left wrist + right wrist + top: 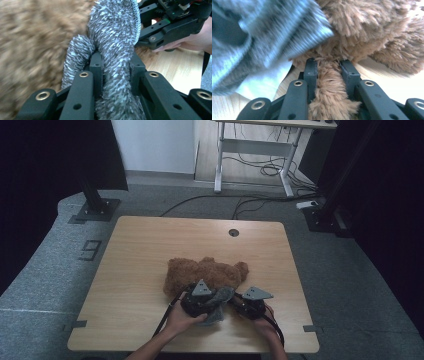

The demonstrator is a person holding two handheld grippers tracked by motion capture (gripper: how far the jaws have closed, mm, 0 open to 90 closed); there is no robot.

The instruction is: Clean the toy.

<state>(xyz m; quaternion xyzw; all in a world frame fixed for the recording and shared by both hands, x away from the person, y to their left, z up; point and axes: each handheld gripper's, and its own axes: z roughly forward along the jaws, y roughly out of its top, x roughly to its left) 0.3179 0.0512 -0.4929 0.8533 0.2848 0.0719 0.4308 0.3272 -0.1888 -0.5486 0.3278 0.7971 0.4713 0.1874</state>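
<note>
A brown plush bear lies on the wooden table, just beyond both grippers. My left gripper is shut on a grey fuzzy knit garment; the fabric bunches up between its jaws and rises in front of the bear's fur. The garment hangs between the two grippers in the high view. My right gripper is shut on a limb of the bear, brown fur pinched between its jaws. The grey garment crosses the upper left of the right gripper view, blurred.
The table's front edge runs just below the hands. A round cable hole sits near the far edge. Dark stands and cables are on the floor beyond. In the left gripper view, the right gripper and its hand are close at upper right.
</note>
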